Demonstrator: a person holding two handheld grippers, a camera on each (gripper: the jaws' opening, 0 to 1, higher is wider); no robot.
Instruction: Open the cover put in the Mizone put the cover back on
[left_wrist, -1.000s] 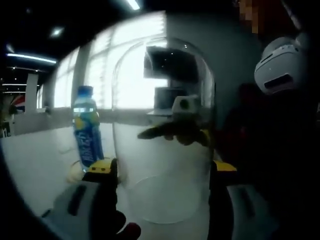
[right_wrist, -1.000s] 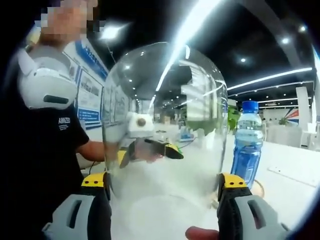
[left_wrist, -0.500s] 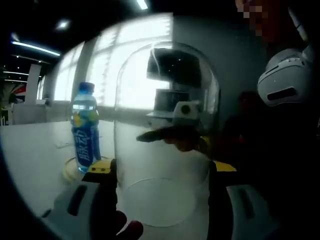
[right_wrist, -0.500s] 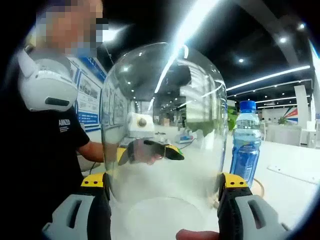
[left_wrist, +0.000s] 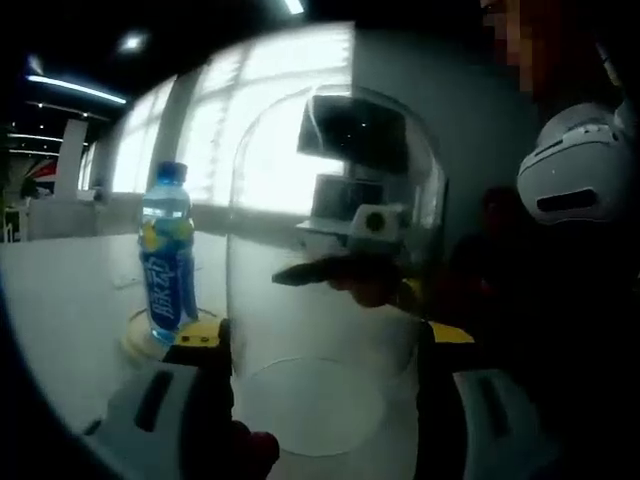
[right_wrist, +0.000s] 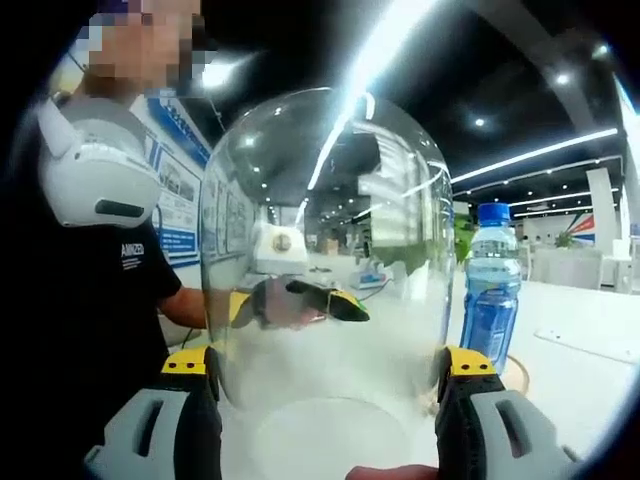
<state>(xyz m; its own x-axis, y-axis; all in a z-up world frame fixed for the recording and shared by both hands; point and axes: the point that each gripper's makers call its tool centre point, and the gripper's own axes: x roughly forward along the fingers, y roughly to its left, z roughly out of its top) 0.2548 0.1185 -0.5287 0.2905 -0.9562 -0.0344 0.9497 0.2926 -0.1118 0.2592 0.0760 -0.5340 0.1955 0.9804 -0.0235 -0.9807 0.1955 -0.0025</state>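
Observation:
A clear glass dome cover (left_wrist: 330, 200) hangs in the air, held from two sides. My left gripper (left_wrist: 325, 350) is shut on its lower wall. Opposite it, my right gripper (right_wrist: 325, 375) is shut on the same cover (right_wrist: 325, 180). Through the glass each view shows the other gripper: the right gripper (left_wrist: 350, 275) and the left gripper (right_wrist: 300, 300). The Mizone bottle (left_wrist: 165, 265), blue with a blue cap, stands upright on a round wooden base (left_wrist: 135, 338) on the white table, left of the cover. In the right gripper view the bottle (right_wrist: 490, 285) stands right of the cover on that base (right_wrist: 517, 374).
A person in a black shirt (right_wrist: 90, 300) stands close behind the cover, with a white device (left_wrist: 580, 180) at the chest. The white table (left_wrist: 60, 300) stretches past the bottle. Bright windows (left_wrist: 270, 130) lie behind it.
Both views have shifted a little with the hands. The cover stays held between both grippers and the bottle stands where it was.

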